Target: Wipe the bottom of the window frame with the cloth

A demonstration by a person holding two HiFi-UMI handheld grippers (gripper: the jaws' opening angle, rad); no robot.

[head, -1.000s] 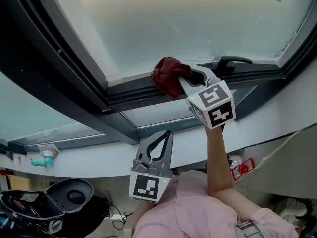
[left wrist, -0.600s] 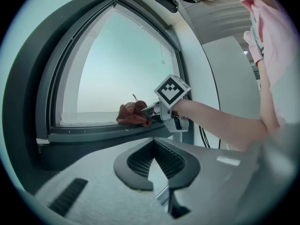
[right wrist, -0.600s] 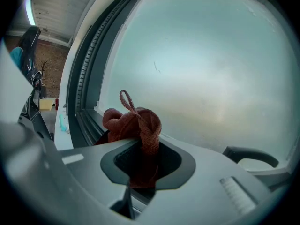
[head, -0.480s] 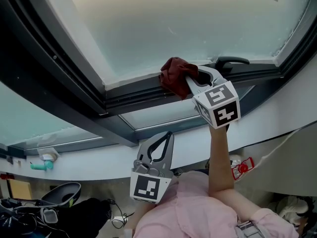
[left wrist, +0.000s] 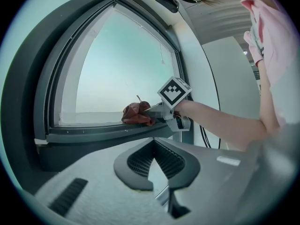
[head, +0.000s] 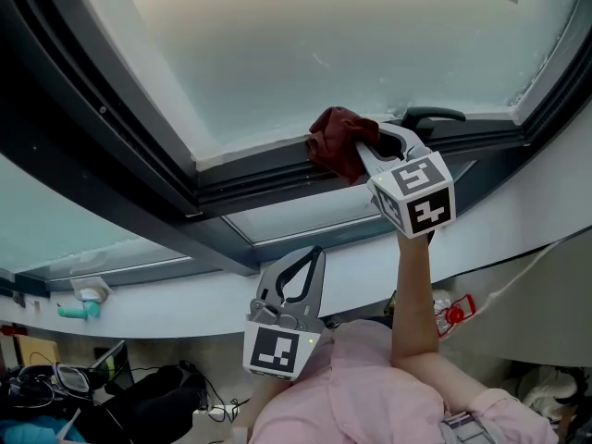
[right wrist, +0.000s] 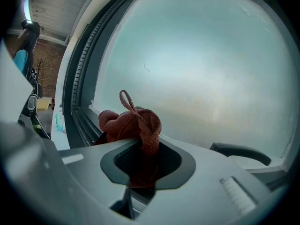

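Cloth (head: 340, 141), dark red and bunched, is sitting at about one o'clock in the head view, lying against the bottom rail of the window frame (head: 250, 181) where the rail is meeting the frosted glass (head: 324, 35). The right gripper (head: 368, 148) is holding it, jaws closed on a fold of the fabric. In the right gripper view, part of the cloth (right wrist: 133, 125) is hanging down between the jaws of that gripper (right wrist: 140, 159) while the rest is bulging out ahead, a thin loop sticking up at twelve o'clock. A dark handle (head: 430, 114) is lying on the frame at about two o'clock from the cloth, close to the gripper. The person's bare arm (head: 412, 294) is reaching up from six o'clock to the gripper's marker cube.

The left gripper (head: 294, 280) is hanging at about six o'clock in the head view, well apart from the frame, pointing up, with its jaws drawn together on nothing. From its own view, that gripper (left wrist: 157, 172) is facing the cloth (left wrist: 137, 114) on the rail at twelve o'clock.
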